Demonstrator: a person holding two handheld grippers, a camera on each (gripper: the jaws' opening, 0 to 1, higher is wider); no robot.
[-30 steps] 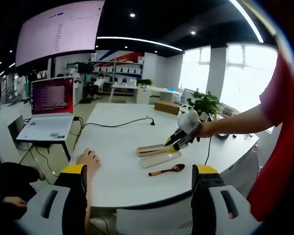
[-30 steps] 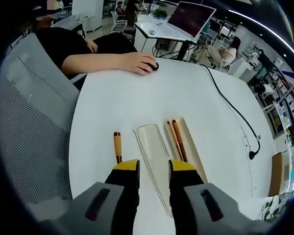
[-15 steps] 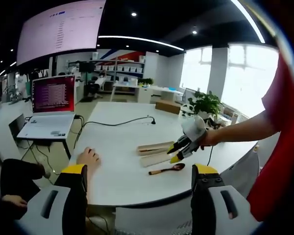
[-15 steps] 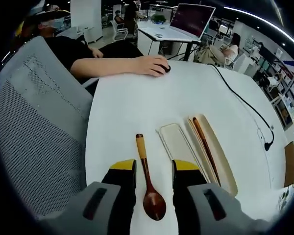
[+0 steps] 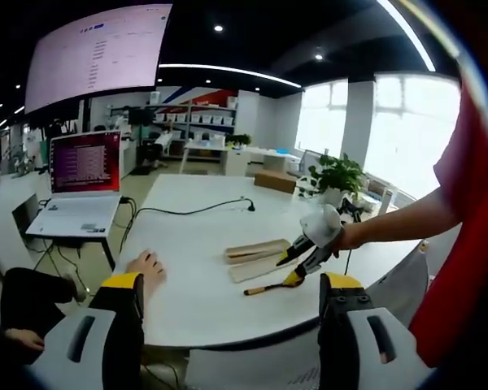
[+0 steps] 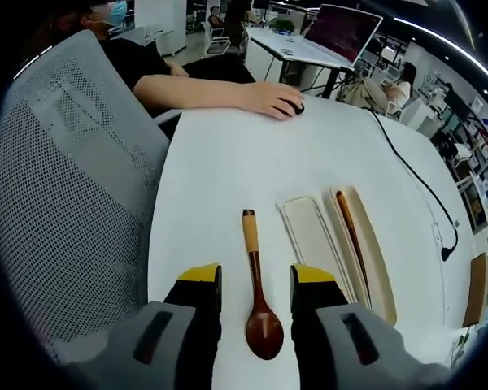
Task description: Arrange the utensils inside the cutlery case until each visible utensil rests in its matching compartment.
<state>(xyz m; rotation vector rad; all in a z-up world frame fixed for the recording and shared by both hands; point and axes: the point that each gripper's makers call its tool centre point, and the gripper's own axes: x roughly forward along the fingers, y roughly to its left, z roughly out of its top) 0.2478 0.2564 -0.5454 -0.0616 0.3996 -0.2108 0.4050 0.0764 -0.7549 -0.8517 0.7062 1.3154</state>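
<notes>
A wooden spoon (image 6: pixel 259 301) with a dark bowl and pale handle tip lies on the white table (image 6: pixel 228 179), lengthwise between my right gripper's open jaws (image 6: pixel 254 280), bowl nearest the camera. To its right lies the pale case lid (image 6: pixel 311 240), then the wooden cutlery case (image 6: pixel 368 253) holding brown chopsticks (image 6: pixel 351 236). In the left gripper view, the right gripper (image 5: pixel 302 262) hangs just above the spoon (image 5: pixel 270 285), beside the case (image 5: pixel 256 249). My left gripper (image 5: pixel 232 305) is open, held back from the table edge with nothing between its jaws.
A seated person's hand rests on a mouse (image 6: pixel 291 106) at the far end of the table. A grey mesh chair (image 6: pixel 73 171) stands left of the table. A black cable (image 6: pixel 413 183) runs along the right. A laptop (image 5: pixel 81 183) sits on a side desk.
My right gripper has moved from over the lid across to the spoon and come lower, so the spoon now lies between its jaws. The left gripper has stayed put.
</notes>
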